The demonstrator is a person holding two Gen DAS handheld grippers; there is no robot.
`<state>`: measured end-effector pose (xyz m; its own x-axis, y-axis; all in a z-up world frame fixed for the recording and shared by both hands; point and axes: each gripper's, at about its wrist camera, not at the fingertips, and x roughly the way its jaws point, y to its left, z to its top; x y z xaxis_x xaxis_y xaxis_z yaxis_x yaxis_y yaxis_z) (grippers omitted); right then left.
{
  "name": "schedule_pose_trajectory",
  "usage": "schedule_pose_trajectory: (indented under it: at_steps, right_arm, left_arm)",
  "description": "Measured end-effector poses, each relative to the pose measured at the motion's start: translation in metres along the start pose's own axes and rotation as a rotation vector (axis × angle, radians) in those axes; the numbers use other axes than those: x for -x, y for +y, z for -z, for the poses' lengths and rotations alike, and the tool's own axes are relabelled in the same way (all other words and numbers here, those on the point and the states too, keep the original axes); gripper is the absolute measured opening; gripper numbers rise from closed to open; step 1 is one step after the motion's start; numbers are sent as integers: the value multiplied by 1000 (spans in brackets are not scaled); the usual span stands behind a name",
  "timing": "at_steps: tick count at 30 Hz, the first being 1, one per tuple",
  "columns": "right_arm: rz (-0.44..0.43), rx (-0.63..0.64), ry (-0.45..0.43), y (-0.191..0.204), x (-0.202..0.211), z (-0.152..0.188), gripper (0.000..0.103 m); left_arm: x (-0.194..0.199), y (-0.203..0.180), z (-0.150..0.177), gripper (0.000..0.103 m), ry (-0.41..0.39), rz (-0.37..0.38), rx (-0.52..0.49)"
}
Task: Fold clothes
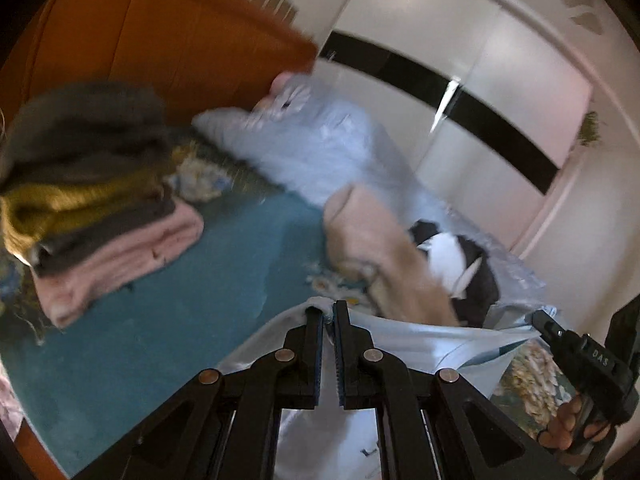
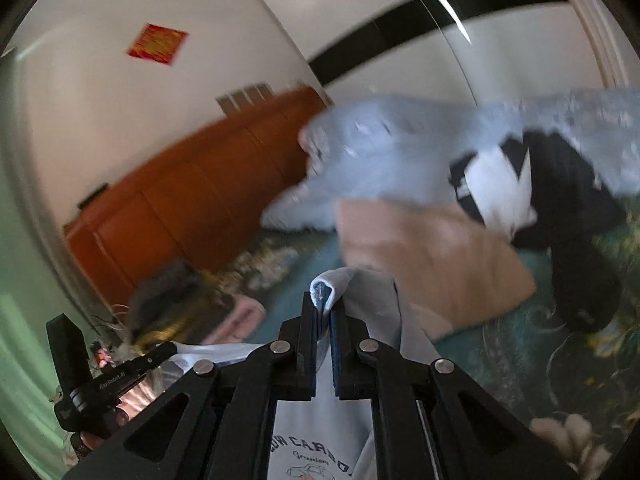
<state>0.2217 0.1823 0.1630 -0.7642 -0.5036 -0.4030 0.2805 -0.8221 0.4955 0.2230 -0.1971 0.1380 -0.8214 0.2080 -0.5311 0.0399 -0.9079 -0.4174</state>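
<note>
My left gripper (image 1: 328, 312) is shut on an edge of a light blue garment (image 1: 420, 340) that stretches to the right toward the other gripper (image 1: 548, 326). My right gripper (image 2: 322, 306) is shut on a fold of the same light blue garment (image 2: 320, 420), which hangs below with printed text on it. The left gripper (image 2: 160, 350) shows at the lower left of the right wrist view. The garment is held up above a teal bedspread (image 1: 180, 312).
A stack of folded clothes (image 1: 92, 200) in grey, mustard and pink sits on the bed at left. A beige garment (image 1: 380, 248), a black and white one (image 1: 456, 260) and a pale blue fluffy one (image 1: 320, 148) lie unfolded beyond. An orange headboard (image 1: 160, 40) and white wardrobe (image 1: 480, 80) stand behind.
</note>
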Motion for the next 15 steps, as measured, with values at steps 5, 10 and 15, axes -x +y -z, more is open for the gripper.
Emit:
schedule_pose_trajectory:
  at_steps: [5,10,15]
  right_arm:
    - [31,-87,59,-35,-61,-5,5]
    - [83,-123,87,-49,-120,-26,5]
    - [166,-162,158,-75,-183,-20,5]
  left_arm:
    - [-62,10,-18,6,44,-37,7]
    - [-123,22,-39,6,74,-87,8]
    - [-181,39,-34,6,131,-144,6]
